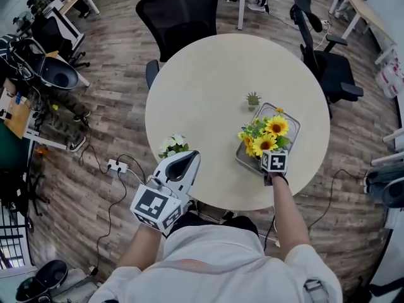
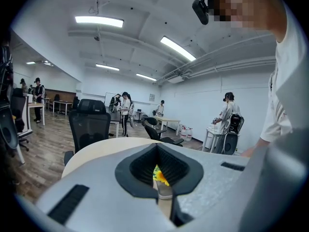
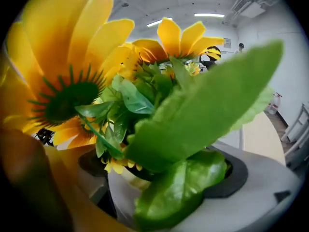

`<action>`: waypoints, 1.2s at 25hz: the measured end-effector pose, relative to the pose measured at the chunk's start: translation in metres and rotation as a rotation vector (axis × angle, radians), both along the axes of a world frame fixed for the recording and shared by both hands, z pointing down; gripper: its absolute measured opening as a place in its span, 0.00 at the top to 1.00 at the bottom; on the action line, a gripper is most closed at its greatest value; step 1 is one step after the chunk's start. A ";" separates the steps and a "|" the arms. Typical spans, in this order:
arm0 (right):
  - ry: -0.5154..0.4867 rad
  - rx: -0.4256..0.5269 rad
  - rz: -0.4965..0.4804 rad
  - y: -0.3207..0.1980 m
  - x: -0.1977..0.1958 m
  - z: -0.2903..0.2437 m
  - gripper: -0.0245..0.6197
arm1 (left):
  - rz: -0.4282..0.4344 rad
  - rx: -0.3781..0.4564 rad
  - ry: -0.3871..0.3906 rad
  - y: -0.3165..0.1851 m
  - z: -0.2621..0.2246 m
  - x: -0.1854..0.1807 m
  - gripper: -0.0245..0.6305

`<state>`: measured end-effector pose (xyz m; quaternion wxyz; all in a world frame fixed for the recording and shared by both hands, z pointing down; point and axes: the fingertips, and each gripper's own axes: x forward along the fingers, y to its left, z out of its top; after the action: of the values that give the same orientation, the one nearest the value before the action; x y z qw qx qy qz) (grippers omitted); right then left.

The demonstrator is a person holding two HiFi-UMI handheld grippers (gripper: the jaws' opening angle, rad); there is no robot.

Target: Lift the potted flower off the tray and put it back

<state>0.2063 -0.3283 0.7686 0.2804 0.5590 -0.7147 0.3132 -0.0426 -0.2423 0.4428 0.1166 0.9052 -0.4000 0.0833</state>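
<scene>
**Head view.** The potted flower (image 1: 268, 134) stands in the tray (image 1: 291, 121) at the right of the frame, on the round worktop (image 1: 202, 87). The right tongs (image 1: 270, 153) reach into it from the lower edge of the tray, their tips lost among the leaves. The left tongs (image 1: 187, 160) sit at the lower centre, well apart from the tray and just beside a white-flowered plant (image 1: 173, 145). There are three potted plants on the worktop, counting a small green plant (image 1: 253, 99) just above the tray. There is one tray and there are two tongs. The task's flower has two large sunflower heads with dark centres, smaller yellow blooms and green leaves.

**Left gripper view.** The left tongs (image 2: 155, 146) are pressed together with nothing between them. Through the diamond-shaped opening in their black pads (image 2: 130, 168) a sliver of yellow petals (image 2: 159, 177) shows. The pale worktop (image 2: 96, 151) lies beyond.

**Right gripper view.** The potted flower (image 3: 159, 105) fills the frame: one huge sunflower head at the upper left, another at top centre, and broad green leaves across the middle. Low down, its white pot (image 3: 118, 187) sits between the right tongs (image 3: 164, 173), which pinch it. The black pad at the left lies against the pot wall. A leaf covers the contact at the right.
</scene>
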 end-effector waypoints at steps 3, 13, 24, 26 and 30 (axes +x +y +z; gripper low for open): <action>0.003 -0.008 -0.001 -0.006 -0.003 0.004 0.12 | -0.003 -0.002 -0.003 -0.002 0.001 -0.005 0.96; 0.020 0.008 0.051 -0.007 0.003 -0.010 0.13 | 0.006 0.006 0.005 -0.009 -0.007 -0.012 0.96; 0.036 0.231 0.010 0.014 -0.018 -0.148 0.15 | 0.115 0.035 0.054 -0.018 -0.018 0.002 0.96; 0.039 0.287 0.005 0.019 -0.022 -0.173 0.15 | 0.151 0.046 0.066 -0.018 -0.022 0.010 0.96; 0.024 0.366 0.024 0.027 -0.024 -0.215 0.15 | 0.210 0.066 0.087 -0.019 -0.033 0.027 0.96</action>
<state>0.1826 -0.3011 0.5539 0.1788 0.6126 -0.7498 0.1748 -0.0153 -0.2608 0.4099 0.0948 0.9483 -0.2998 0.0424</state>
